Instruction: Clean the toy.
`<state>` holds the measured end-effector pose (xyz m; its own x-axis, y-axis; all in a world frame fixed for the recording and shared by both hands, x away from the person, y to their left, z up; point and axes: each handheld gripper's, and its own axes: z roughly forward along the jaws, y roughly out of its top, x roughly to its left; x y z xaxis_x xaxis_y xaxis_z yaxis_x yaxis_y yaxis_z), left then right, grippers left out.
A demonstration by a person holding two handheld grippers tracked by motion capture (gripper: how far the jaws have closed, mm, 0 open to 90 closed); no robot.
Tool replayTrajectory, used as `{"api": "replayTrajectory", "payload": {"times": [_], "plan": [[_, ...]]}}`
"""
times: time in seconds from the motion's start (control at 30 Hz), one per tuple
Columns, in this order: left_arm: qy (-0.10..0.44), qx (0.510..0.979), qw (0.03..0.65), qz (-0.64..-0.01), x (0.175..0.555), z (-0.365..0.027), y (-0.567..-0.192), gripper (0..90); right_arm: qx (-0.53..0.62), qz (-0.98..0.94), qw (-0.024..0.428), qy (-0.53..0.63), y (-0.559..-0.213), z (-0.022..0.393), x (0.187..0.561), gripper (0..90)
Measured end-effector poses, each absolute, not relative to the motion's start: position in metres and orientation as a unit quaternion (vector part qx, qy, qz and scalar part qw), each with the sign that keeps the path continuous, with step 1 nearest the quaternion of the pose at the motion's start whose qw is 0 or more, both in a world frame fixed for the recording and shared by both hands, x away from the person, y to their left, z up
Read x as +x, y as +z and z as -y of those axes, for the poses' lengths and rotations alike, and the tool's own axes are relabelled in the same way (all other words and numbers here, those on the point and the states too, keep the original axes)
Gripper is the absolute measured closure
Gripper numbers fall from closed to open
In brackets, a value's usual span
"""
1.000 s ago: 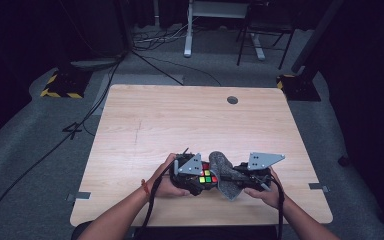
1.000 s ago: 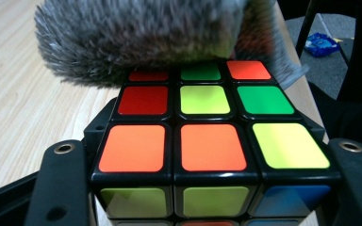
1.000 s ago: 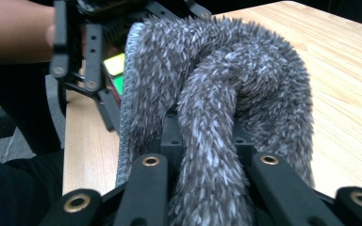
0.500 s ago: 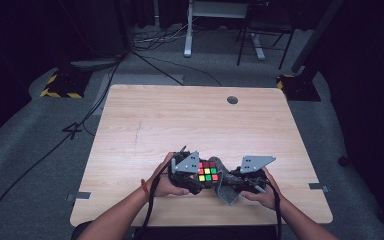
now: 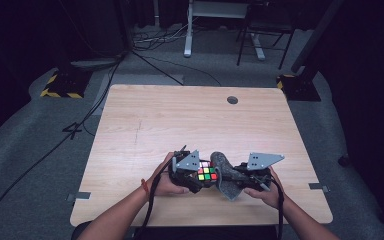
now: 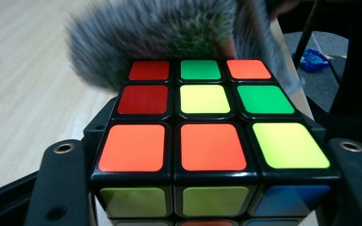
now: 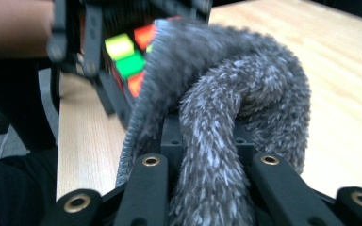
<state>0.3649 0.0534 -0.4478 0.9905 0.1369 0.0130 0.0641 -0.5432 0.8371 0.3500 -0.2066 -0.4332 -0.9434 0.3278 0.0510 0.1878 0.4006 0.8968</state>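
Grey cloth: fuzzy grey cloth [image 7: 226,122] is bunched between the fingers of the right gripper [image 5: 245,176], which are closed on it; a fold loops forward past the fingertips, so the soft pile leads and can rub without the hard fingers meeting anything.
Cube: colour-tiled puzzle cube [image 6: 207,136] sits clamped between the fingers of the left gripper [image 5: 195,175], which are closed on its two sides; top face up, so that face stays open to the cloth.
Cube face: red, green, orange tiles at the far row, yellow at centre, orange and yellow-green nearest the camera.
Contact: in the left gripper view the cloth rests against the cube's far top edge; in the high view it lies just beside the cube, on its right.
Likely step: wiping the cube, one hand steadying, the other working the cloth. A judgement.
Location: cube and cloth are held at the near edge of the wooden surface [image 5: 190,125], midway along it, between the person's two hands.
Cables: a black cable trails back from each gripper toward the person.
Containers: none on the surface; nothing is held inside anything.
Far edge: round grommet [image 5: 232,100] set in the surface.
Beyond: grey floor [image 5: 30,145] with loose cables, and frame legs in the dark.
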Motion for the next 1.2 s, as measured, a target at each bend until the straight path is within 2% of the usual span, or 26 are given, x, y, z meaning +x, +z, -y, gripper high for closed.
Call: {"api": "replayTrajectory", "payload": {"times": [0.2,0.43,0.7,1.0,1.2], "plan": [[0.038,0.873,0.484,-0.049,0.361,-0.052,-0.445,33.4,0.162,-0.845,0.068,0.506,-0.438,0.204,0.352,75.9],[0.039,0.866,0.496,-0.048,0.36,-0.055,-0.441,33.4,0.167,-0.863,0.041,0.475,-0.46,0.194,0.353,75.9],[0.037,0.859,0.508,-0.054,0.362,-0.059,-0.436,33.4,0.158,-0.87,0.034,0.465,-0.464,0.191,0.348,75.9],[0.046,0.87,0.488,-0.057,0.363,-0.057,-0.439,33.4,0.156,-0.838,0.07,0.518,-0.437,0.203,0.348,76.0],[0.045,0.872,0.486,-0.041,0.356,-0.051,-0.439,33.4,0.164,-0.838,0.08,0.515,-0.435,0.204,0.351,75.9]]}}
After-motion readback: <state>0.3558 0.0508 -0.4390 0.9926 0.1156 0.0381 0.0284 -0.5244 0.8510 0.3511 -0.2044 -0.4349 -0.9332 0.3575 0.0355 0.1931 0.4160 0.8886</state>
